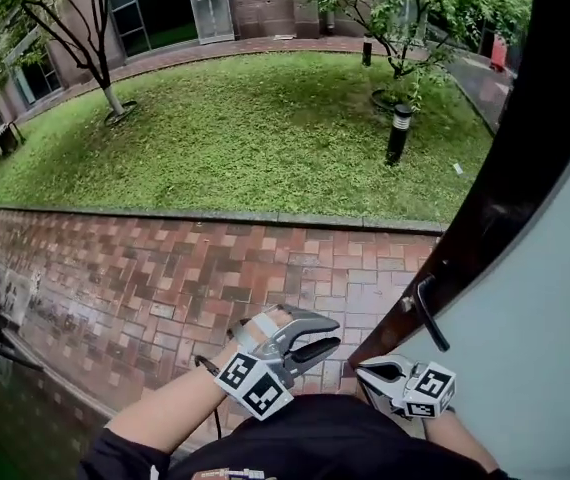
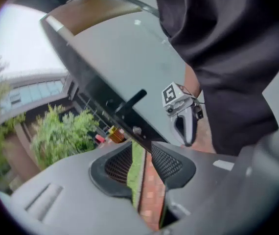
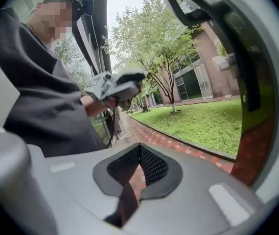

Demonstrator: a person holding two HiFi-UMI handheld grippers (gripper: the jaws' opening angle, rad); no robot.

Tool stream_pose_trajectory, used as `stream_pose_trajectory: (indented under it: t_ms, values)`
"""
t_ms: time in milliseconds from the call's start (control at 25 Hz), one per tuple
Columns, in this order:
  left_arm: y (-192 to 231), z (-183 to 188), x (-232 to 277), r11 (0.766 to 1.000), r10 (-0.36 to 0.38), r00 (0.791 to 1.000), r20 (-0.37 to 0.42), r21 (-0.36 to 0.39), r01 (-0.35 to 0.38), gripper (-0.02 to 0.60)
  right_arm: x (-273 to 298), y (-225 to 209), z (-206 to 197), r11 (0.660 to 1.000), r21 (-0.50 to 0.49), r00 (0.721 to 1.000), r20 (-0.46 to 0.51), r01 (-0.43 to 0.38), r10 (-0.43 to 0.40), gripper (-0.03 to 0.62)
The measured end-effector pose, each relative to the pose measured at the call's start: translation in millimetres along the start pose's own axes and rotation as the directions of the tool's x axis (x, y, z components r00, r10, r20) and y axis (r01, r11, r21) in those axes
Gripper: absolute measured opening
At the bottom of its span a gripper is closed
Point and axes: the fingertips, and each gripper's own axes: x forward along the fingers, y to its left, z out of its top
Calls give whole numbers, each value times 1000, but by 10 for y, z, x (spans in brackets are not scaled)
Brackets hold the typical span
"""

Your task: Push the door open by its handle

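The door [image 1: 540, 298] stands swung outward at the right of the head view, a pale grey panel with a dark edge. Its black lever handle [image 1: 431, 316] sticks out from that edge; the left gripper view shows the handle [image 2: 129, 102] too. My left gripper [image 1: 333, 333] hangs open left of the handle and apart from it, with nothing between its jaws [image 2: 142, 148]. My right gripper [image 1: 367, 371] sits low beside the door's bottom edge, below the handle and clear of it. Its pads meet at the tips [image 3: 139, 148] with nothing held.
Beyond the doorway lies wet red brick paving [image 1: 165, 278], then a stone kerb and a lawn [image 1: 245, 138] with a dark bollard lamp [image 1: 398, 133] and trees. A building [image 1: 165, 8] stands behind. My dark clothing fills the bottom of the head view.
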Motion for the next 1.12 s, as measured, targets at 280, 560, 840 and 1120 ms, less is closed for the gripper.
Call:
stream_pose_trajectory:
  t_ms: [280,560,840,1120]
  values:
    - [151,-1136,-2,603,298,953,-54,-764,-232,0,-33,-681,168,997,73,998,56,23,-27,2]
    - [528,-1570,108,509,264,963,52,-855,-93,0,84,-1318,178,980,167,987,98,109,-126,2]
    - [782,-2123,-263,477,225,969,104,-879,-16,0,737,-1512,476,975,56,967,127,214,-220,2]
    - [754,-2434,-594,464,200,973,115,-886,10,0,1130,-1518,772,979,-8,975,86,204,-203,2]
